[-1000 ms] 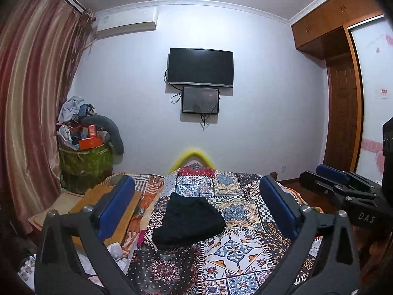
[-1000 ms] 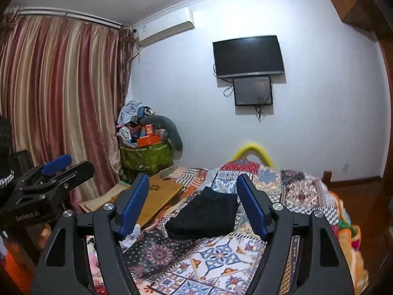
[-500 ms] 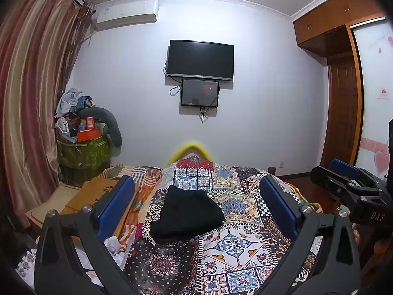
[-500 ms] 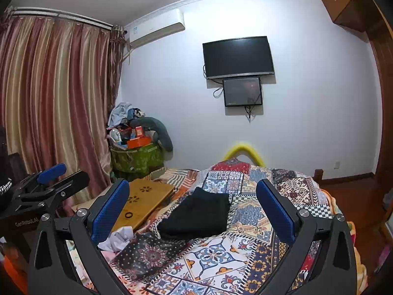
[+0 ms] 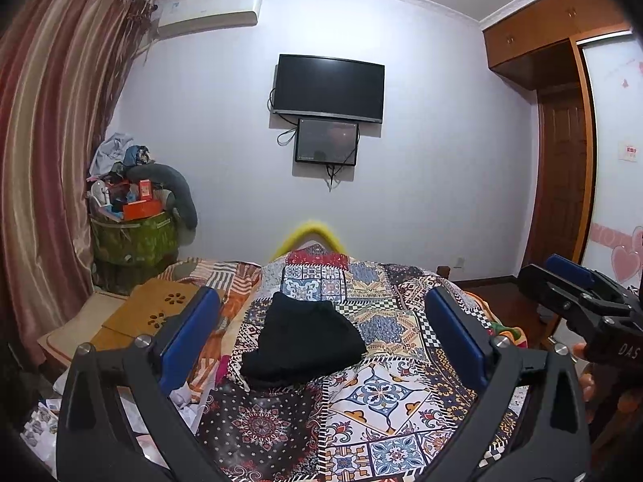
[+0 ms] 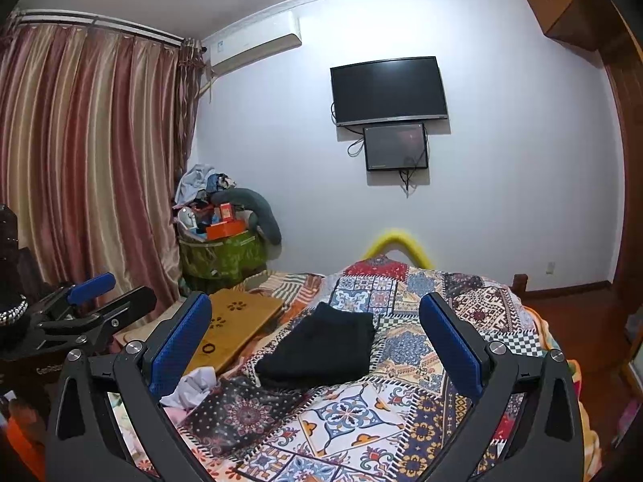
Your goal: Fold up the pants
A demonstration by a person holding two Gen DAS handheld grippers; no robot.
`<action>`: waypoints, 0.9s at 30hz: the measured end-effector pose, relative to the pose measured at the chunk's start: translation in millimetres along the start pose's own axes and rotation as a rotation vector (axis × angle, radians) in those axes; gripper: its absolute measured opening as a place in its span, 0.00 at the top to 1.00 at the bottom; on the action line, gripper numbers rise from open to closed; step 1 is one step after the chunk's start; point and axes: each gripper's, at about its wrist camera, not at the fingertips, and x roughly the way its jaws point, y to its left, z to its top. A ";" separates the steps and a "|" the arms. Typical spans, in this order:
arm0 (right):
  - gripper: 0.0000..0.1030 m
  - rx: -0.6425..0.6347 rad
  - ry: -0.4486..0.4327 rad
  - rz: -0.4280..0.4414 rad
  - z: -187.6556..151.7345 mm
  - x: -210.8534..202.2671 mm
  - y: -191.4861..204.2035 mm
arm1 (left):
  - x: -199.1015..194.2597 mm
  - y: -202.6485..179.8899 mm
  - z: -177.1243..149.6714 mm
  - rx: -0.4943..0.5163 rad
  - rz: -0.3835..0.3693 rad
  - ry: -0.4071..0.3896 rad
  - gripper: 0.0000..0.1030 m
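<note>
The pants (image 5: 302, 339), black and folded into a compact bundle, lie on the bed (image 5: 386, 389), on its patchwork cover, a little left of the bed's middle as the left wrist view shows it. The left gripper (image 5: 321, 341) hangs above the near part of the bed with its blue-padded fingers (image 5: 189, 337) spread wide apart; nothing is between them, and the pants are seen through the gap, well beyond the tips. The right gripper (image 6: 315, 345) is in the same posture: its fingers (image 6: 181, 341) stand fully apart and empty, and the pants (image 6: 321, 347) appear between them only by line of sight, farther up the bed (image 6: 402, 413). Each gripper shows at the edge of the other's view, the right one (image 5: 578, 301) at the right side of the left camera, with a hand (image 5: 590, 377) partly visible behind it, and the left one (image 6: 86, 313) at the left side of the right camera. A wooden board (image 6: 231, 329) with cut-out holes rests at the bed's left edge, beside crumpled white cloth (image 6: 193, 387). Beyond it a green bin (image 5: 132, 241) piled with clutter stands by the curtain (image 5: 44, 160). A TV (image 5: 328, 87) and a smaller screen (image 5: 326, 141) hang on the far wall, below an air conditioner (image 5: 207, 14).
</note>
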 end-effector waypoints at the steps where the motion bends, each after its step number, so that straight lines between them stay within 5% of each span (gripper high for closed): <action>1: 0.00 -0.001 0.000 -0.002 0.9 -0.8 -0.1 | 0.7 -0.1 -0.4 0.000 0.001 0.002 0.00; 27: 0.00 -0.006 0.017 -0.017 -0.5 -2.5 -3.3 | 3.1 -10.7 -2.3 0.029 -0.008 0.010 0.00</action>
